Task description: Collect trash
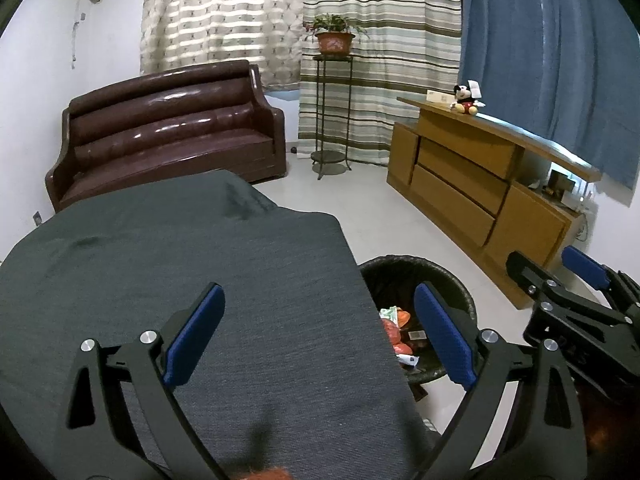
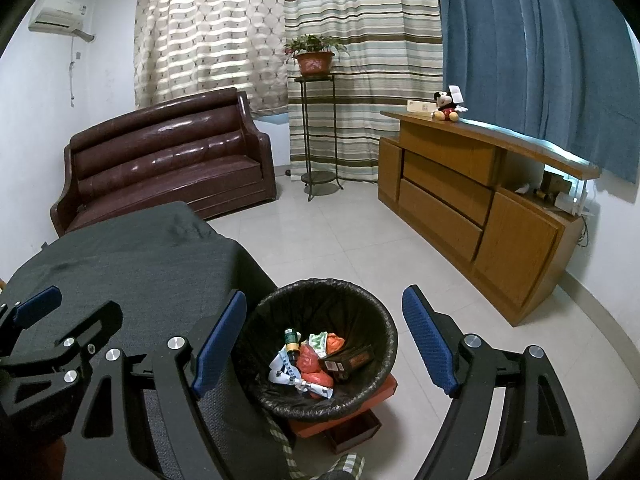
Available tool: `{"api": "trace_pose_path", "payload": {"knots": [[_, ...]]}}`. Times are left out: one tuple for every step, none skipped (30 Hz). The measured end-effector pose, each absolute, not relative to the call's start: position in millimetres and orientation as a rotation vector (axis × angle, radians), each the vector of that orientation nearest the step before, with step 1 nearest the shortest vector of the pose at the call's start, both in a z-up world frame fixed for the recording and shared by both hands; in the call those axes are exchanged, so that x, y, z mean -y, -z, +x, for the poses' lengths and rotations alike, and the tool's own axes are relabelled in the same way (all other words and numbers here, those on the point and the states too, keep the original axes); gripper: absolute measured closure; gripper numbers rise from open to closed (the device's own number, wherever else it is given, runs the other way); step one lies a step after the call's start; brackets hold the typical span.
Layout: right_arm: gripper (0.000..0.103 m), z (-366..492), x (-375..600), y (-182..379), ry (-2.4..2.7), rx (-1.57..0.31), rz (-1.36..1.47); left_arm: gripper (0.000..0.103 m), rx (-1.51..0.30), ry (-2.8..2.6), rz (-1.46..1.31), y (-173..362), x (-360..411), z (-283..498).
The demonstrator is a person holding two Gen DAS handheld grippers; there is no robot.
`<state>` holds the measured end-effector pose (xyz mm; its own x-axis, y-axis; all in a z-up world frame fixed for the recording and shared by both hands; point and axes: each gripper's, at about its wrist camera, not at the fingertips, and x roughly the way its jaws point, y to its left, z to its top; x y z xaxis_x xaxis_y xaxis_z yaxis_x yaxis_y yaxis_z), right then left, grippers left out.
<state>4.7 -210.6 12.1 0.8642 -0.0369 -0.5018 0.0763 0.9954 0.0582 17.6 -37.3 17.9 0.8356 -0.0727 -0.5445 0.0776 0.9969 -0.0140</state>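
Note:
A round bin with a black liner [image 2: 340,304] stands on the floor beside the grey cloth-covered table [image 2: 140,264]. In it lie red wrappers [image 2: 312,364], a small bottle [image 2: 292,340], a dark box [image 2: 348,360] and crumpled white paper [image 2: 284,372]. My right gripper [image 2: 325,340] hangs open above the bin, nothing between its blue pads. My left gripper [image 1: 320,336] is open wide and empty over the table's right edge; its right pad overlaps the bin [image 1: 400,264] and its trash [image 1: 394,326]. Each gripper shows in the other's view: the right gripper [image 1: 556,268] and the left gripper [image 2: 68,312].
The bin rests on an orange-red low box [image 2: 384,392]. A brown leather sofa [image 2: 168,160] stands behind the table, a plant stand [image 2: 316,128] by the curtains. A wooden sideboard [image 2: 460,200] with a plush toy [image 2: 446,106] lines the right wall. Tiled floor [image 2: 340,232] lies between.

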Motion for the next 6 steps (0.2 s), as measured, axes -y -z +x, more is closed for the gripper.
{"api": "trace_pose_path", "payload": {"knots": [[0.025,4.6,210.5,-12.0,0.059,-0.525,0.078,0.01,-0.577,0.078,0.01,-17.1,36.6,16.8],[0.025,4.4,210.4,-11.9,0.059,-0.525,0.078,0.01,-0.58,0.077,0.01,-16.4,36.4,17.0],[0.025,4.7,210.4,-12.2,0.06,-0.525,0.077,0.01,-0.584,0.078,0.007,-16.0,36.4,17.6],[0.025,4.7,210.4,-12.2,0.059,-0.525,0.076,0.01,-0.588,0.074,0.006,-16.2,36.9,19.0],[0.025,4.5,210.1,-12.1,0.058,-0.525,0.076,0.01,-0.589,0.074,0.005,-15.8,36.3,19.5],[0.025,4.5,210.0,-12.1,0.058,-0.525,0.075,0.01,-0.591,0.075,0.006,-15.4,35.0,20.1]]}}
